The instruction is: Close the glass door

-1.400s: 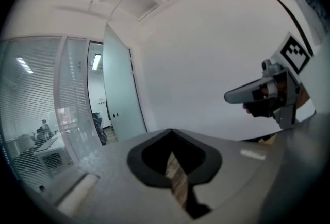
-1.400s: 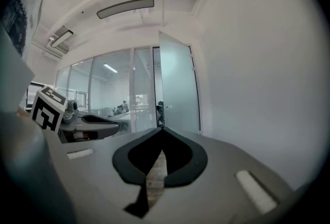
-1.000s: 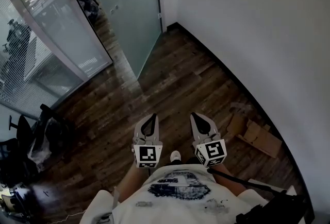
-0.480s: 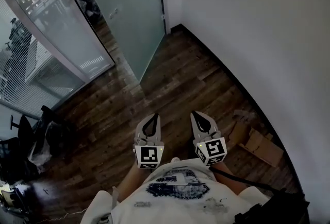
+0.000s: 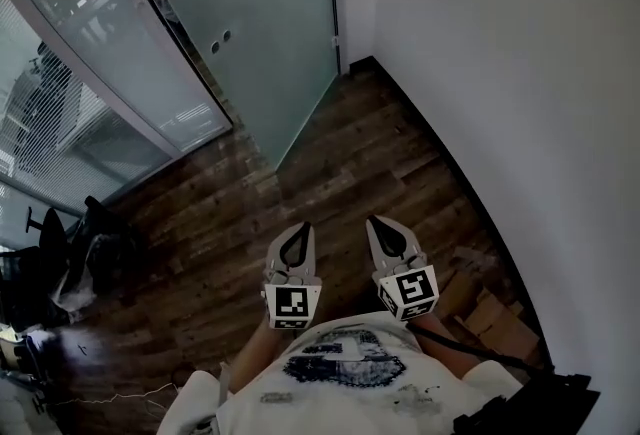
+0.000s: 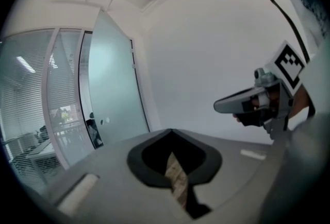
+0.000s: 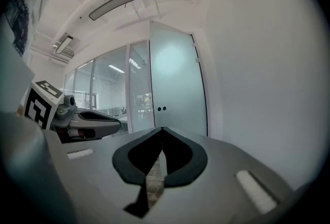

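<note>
- Glass door [image 5: 265, 33]: a frosted leaf standing open ahead of the person, well apart from both tools. Its hinged edge sits against the white wall [image 5: 500, 73]. Its free edge stands out over the wooden floor [image 5: 340, 173], near the glass partition [image 5: 110, 73].
- Orientation: the leaf's long axis is upright. Its bottom edge runs slantwise from the wall corner toward the partition, so the broad face turns partly toward the person. Two small dark fittings [image 5: 220, 43] sit near the free edge, which looks like the place to push or pull.
- Left tool [image 5: 300, 228]: jaws closed tip to tip, with nothing between them.
- Right tool [image 5: 374, 221]: jaws likewise closed together and empty.
- Carriage: both tools are held low before the torso, side by side, pointing roughly level toward the door. This reads as a walking posture, since the door looks out of reach and the closing itself is not begun. Closed jaws would also serve as a blunt pusher on the glass.
- Cardboard scraps [image 5: 495, 318]: they lie on the floor by the wall, to the person's right and away from the door.
</note>
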Available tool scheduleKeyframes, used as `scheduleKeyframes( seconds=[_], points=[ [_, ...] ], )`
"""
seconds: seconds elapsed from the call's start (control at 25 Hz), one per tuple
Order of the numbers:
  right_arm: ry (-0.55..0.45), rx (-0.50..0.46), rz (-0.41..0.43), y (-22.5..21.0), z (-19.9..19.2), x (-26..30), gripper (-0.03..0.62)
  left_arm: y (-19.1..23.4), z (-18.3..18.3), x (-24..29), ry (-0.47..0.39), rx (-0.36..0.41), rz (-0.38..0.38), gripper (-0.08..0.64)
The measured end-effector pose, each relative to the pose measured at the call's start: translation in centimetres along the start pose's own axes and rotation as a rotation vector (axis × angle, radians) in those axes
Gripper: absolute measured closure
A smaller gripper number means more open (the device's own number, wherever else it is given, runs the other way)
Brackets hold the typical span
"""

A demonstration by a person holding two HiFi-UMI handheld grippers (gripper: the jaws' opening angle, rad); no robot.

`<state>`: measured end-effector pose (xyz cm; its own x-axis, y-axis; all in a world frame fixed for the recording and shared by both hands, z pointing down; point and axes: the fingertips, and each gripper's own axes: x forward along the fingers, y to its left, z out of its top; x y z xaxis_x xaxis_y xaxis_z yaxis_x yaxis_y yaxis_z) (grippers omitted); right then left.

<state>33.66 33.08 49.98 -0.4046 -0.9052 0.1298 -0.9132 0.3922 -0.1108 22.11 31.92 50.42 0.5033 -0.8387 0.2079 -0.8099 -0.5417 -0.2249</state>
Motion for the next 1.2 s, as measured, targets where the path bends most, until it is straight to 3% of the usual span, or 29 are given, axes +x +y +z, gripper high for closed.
scheduleKeyframes(
  seconds=[0.36, 0.68, 0.88, 1.2],
  points=[
    [0.011, -0.001, 0.076, -9.5, 1.2, 3.6, 0.586, -2.4, 3.3, 9.7, 0.014, 0.0, 0.065, 0.558],
    [0.018, 0.035, 0.127, -15.0, 0.8, 5.8, 0.586, -3.2, 3.7, 13.8, 0.068, -0.002, 0.142, 0.558],
    [0.037, 0.058, 0.179, -15.6, 0.0, 7.8, 0.586, -2.7, 3.8, 14.0, 0.099, 0.009, 0.19, 0.558],
    [0.078, 0.052, 0.284, -13.4, -1.8, 10.9, 0.586, 0.4, 0.3, 13.2, 0.164, -0.042, 0.296, 0.558]
  ],
)
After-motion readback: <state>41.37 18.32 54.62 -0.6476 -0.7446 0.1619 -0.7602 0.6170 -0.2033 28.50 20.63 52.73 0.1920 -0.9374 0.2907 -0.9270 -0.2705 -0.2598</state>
